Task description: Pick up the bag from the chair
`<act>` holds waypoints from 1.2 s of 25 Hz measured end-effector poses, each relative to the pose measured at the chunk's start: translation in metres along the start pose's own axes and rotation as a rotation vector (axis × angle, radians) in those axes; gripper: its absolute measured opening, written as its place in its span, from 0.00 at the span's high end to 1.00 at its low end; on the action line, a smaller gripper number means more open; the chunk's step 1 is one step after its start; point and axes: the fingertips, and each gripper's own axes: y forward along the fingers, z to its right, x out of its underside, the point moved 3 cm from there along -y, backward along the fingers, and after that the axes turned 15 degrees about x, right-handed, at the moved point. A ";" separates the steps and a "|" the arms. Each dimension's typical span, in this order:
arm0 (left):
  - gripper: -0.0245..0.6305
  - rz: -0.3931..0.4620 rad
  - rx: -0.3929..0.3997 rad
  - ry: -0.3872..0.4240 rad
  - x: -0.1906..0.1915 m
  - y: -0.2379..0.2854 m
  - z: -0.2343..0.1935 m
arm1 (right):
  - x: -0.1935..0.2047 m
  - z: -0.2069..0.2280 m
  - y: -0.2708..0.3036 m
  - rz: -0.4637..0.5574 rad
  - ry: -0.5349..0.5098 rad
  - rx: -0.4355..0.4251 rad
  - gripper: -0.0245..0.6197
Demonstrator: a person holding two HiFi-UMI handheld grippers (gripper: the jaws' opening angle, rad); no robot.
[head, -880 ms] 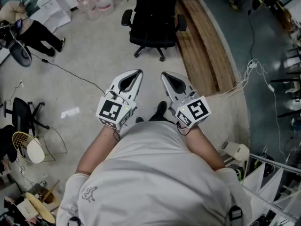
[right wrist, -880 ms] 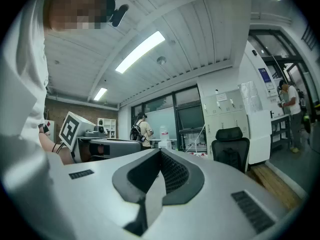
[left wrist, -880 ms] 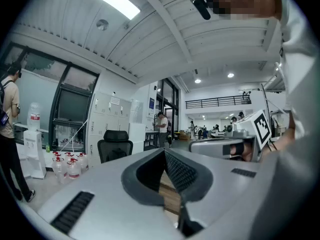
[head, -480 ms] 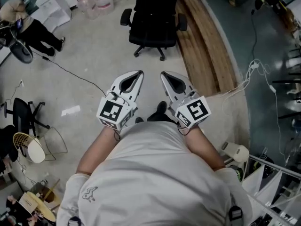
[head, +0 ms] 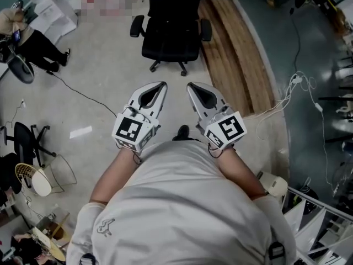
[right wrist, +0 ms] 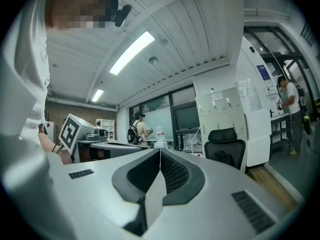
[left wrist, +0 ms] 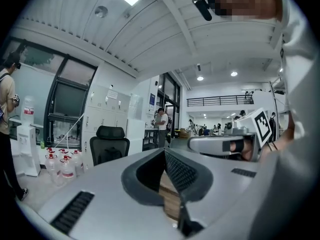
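up ahead on the floor: the black chair (head: 168, 29) stands well apart from both claws, on a smooth pale floor (head: 110, 65).
bag (left wrist: 112, 155): i think it is the dark lump on the seat, up against the chair back. it is black on black, so i am not sure. the head view does not show it apart from the seat.
left claw (head: 163, 84): jaws pressed together, nothing in them, pointing level at the chair.
right claw (head: 188, 85): jaws together too, and nothing in them.
step now: it looks like getting close to the chair. the bag is not touched yet.
risk, shut jaws: if a claw gets to the bag with its jaws together, it will only poke the bag and push it back.
risk, rolling chair: the chair has wheels (head: 154, 66). a push on the seat could roll it away or spin it.
risk, hard to see: a dark bag on a dark seat is easy to miss. a claw could pinch the seat, or only a small bit of the bag, and then the bag could slip out and drop.
risk, arm rests (head: 136, 26): they stick out on both sides, so a claw coming in from the side could bump one.
risk, cable (head: 83, 93): a thin black cable lies on the floor to the left. a foot could catch on it.
risk, water bottles (left wrist: 60, 166): they stand on the floor near the chair, and a rolling chair could knock them over.
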 end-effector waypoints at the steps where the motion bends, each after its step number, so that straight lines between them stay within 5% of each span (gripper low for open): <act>1: 0.95 0.003 -0.001 0.004 -0.001 0.010 -0.002 | -0.001 0.010 0.003 -0.002 -0.006 0.000 0.91; 19: 0.95 -0.005 -0.026 -0.007 0.001 0.099 -0.068 | 0.003 0.096 0.078 -0.043 0.003 -0.020 0.91; 30: 0.95 0.024 0.003 0.016 -0.019 0.111 -0.172 | -0.009 0.110 0.178 -0.023 -0.008 0.016 0.91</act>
